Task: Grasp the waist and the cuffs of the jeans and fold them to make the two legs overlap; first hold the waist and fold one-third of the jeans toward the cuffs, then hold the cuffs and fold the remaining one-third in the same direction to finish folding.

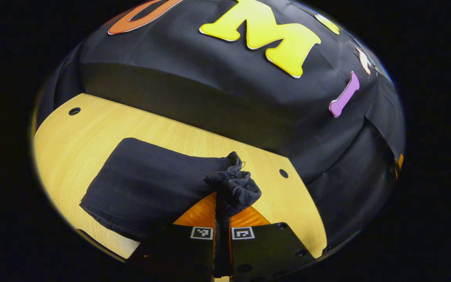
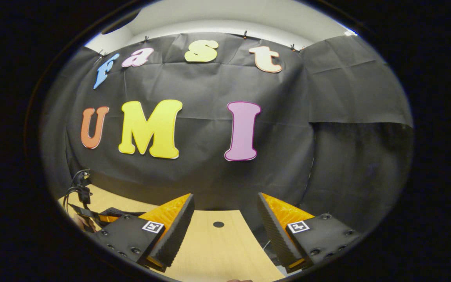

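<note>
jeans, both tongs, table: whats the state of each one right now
jeans: folded into a dark bundle lying on the table, one bunched end lifted and pinched
left tongs: shut on the bunched end of the jeans
right tongs: open, nothing between the fingers, held over the table
table: wooden top, the jeans resting on it, small round holes visible

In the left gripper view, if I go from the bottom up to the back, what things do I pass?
Left gripper → bunched corner of the jeans pinched in it → bare wooden table → black cloth wall.
</note>
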Available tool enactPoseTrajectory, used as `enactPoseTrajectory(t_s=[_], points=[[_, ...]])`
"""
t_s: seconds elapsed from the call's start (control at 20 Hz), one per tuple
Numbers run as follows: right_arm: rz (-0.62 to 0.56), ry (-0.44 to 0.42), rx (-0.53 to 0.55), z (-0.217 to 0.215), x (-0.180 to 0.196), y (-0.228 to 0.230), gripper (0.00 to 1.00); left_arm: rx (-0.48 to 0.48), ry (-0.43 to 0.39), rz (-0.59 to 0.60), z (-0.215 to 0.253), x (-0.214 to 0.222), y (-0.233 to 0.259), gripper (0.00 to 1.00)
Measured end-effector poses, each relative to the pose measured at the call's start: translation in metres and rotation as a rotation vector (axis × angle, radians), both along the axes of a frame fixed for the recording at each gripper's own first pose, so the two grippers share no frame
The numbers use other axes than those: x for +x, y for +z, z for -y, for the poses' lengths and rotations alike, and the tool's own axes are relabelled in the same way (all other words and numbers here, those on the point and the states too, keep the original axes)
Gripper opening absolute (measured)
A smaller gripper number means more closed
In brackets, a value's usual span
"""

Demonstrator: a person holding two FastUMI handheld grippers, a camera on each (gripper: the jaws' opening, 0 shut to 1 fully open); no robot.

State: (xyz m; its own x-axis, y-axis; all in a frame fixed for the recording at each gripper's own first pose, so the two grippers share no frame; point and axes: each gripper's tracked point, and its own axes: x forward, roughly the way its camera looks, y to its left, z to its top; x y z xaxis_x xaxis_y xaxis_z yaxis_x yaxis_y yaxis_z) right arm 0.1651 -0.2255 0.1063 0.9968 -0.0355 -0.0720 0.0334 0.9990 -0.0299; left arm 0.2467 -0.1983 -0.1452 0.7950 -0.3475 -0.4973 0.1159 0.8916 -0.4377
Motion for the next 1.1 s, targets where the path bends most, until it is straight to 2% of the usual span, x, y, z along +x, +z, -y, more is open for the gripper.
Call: enactPoseTrajectory(t_s=[0.2, 0.45, 0.65, 0.75, 0.85, 0.9, 0.95, 1.0, 1.05, 1.1], points=[[-0.016, -0.002, 0.022, 0.003, 0.002, -0.006, 0.99, 0.112, -0.048, -0.019, 0.0, -0.006, -0.021, 0.03], [-0.029, 0.007, 0.016, -0.001, 0.004, -0.012, 0.99, 0.13, -0.064, -0.045, 0.0, -0.007, -0.034, 0.04], [-0.032, 0.005, 0.025, -0.002, 0.009, -0.011, 0.99, 0.169, -0.132, -0.016, 0.006, -0.013, -0.036, 0.08], [-0.034, 0.005, 0.031, -0.006, 0.012, -0.012, 0.99, 0.168, -0.156, 0.008, 0.009, -0.013, -0.031, 0.18], [-0.044, 0.004, 0.029, -0.01, 0.014, -0.014, 0.99, 0.228, -0.126, 0.053, 0.001, -0.013, -0.02, 0.44], [-0.05, 0.009, 0.027, -0.015, 0.014, -0.016, 0.99, 0.242, -0.129, 0.075, 0.001, -0.014, -0.014, 0.61], [-0.053, 0.014, 0.021, -0.019, 0.014, -0.016, 0.99, 0.229, -0.138, 0.092, 0.003, -0.019, -0.004, 0.52], [-0.059, 0.02, 0.014, -0.024, 0.014, -0.018, 0.99, 0.222, -0.142, 0.119, 0.006, -0.022, 0.007, 0.59], [-0.062, 0.027, 0.01, -0.028, 0.014, -0.018, 0.99, 0.216, -0.142, 0.151, 0.005, -0.025, 0.022, 0.76], [-0.064, 0.032, 0.009, -0.033, 0.014, -0.018, 0.99, 0.199, -0.149, 0.174, 0.005, -0.029, 0.033, 0.71]])
